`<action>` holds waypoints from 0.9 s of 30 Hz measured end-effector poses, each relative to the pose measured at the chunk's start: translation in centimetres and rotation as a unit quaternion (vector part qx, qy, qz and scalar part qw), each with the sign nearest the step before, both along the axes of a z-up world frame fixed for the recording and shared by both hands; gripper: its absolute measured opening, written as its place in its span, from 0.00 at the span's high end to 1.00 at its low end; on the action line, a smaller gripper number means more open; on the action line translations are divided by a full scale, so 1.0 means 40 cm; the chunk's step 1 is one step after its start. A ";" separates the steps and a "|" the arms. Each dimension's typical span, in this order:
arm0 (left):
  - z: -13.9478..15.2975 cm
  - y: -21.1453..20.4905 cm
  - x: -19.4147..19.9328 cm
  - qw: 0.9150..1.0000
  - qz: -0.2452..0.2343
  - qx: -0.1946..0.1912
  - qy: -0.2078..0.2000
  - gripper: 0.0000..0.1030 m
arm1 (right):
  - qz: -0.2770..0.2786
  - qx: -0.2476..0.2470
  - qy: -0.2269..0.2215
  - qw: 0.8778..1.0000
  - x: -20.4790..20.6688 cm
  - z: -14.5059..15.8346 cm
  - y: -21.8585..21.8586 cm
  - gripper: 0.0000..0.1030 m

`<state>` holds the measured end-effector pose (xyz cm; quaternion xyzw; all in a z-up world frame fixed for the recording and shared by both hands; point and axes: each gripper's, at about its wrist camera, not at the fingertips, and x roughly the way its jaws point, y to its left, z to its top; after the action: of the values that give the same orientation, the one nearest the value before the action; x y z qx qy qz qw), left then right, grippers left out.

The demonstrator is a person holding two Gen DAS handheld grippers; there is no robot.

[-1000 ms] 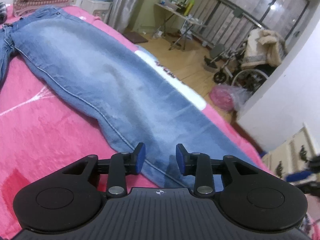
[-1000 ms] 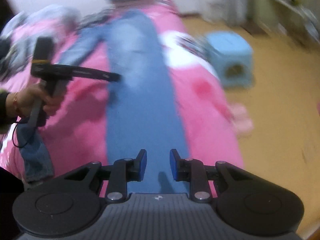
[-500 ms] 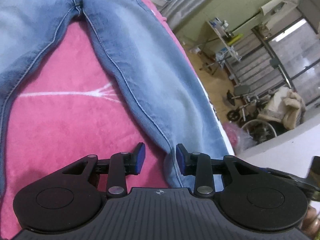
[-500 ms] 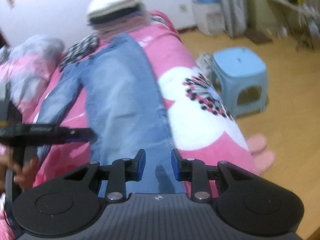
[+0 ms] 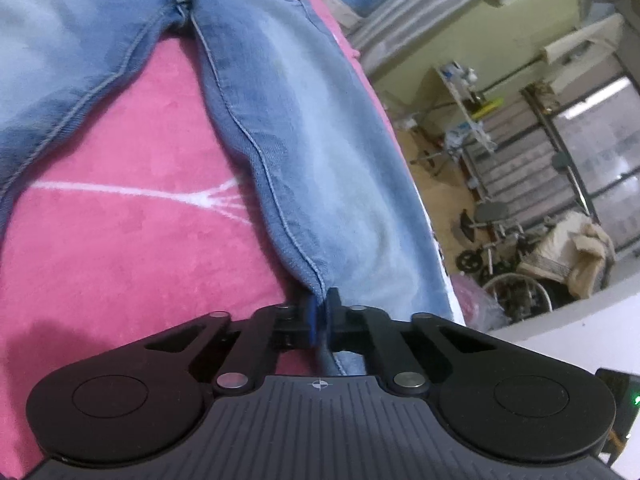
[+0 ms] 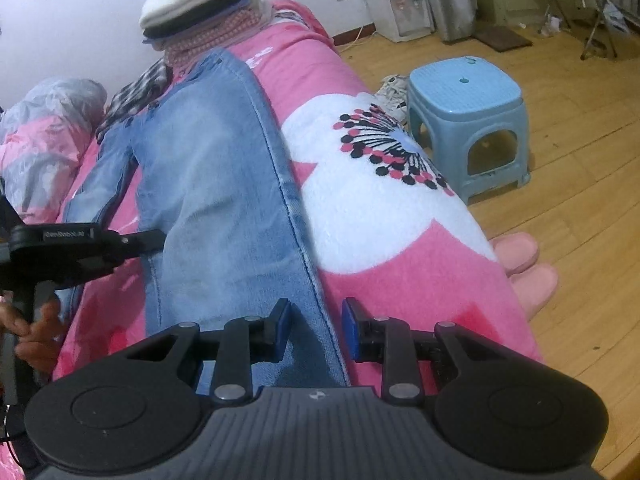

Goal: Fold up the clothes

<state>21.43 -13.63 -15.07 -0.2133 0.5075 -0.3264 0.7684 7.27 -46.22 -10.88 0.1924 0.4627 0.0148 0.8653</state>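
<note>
Item: pair of faded light-blue denim jeans (image 5: pixel 304 128), lying flat and full length on a pink plush blanket (image 5: pixel 120 240) with a white flower print, legs spread apart in a V. Progress: early; no fold made yet, all folding remains. The left gripper (image 5: pixel 319 316) is pinched tight on the inner seam edge of one leg near its hem. The right gripper (image 6: pixel 316 330) stands partly apart, straddling the outer seam of the same leg, its pads not yet pressing the cloth. Condition: fabric smooth, few wrinkles, stitching pale. Nearby: stack of folded clothes (image 6: pixel 200 12) beyond the waistband, apparently finished.
</note>
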 end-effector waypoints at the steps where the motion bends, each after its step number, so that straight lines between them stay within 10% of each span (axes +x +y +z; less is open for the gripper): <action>1: 0.007 0.000 -0.002 1.000 -0.001 0.005 -0.003 0.99 | 0.001 -0.001 0.000 1.000 0.000 -0.001 0.000 0.71; 9: -0.006 0.049 0.015 1.000 0.018 -0.011 0.017 0.91 | 0.013 -0.013 -0.006 1.000 -0.001 -0.008 0.006 0.71; 22: 0.091 -0.002 0.027 0.992 0.024 0.004 -0.120 0.88 | 0.018 -0.016 -0.018 1.000 -0.009 -0.015 0.004 0.71; 27: 0.028 0.058 0.060 0.994 0.070 0.065 -0.046 0.84 | 0.018 -0.017 -0.024 0.999 -0.015 -0.016 0.006 0.71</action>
<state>23.84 -11.32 -13.94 -0.1828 0.4754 -0.2476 0.8242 6.66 -45.97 -11.51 0.1687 0.4455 0.0274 0.8788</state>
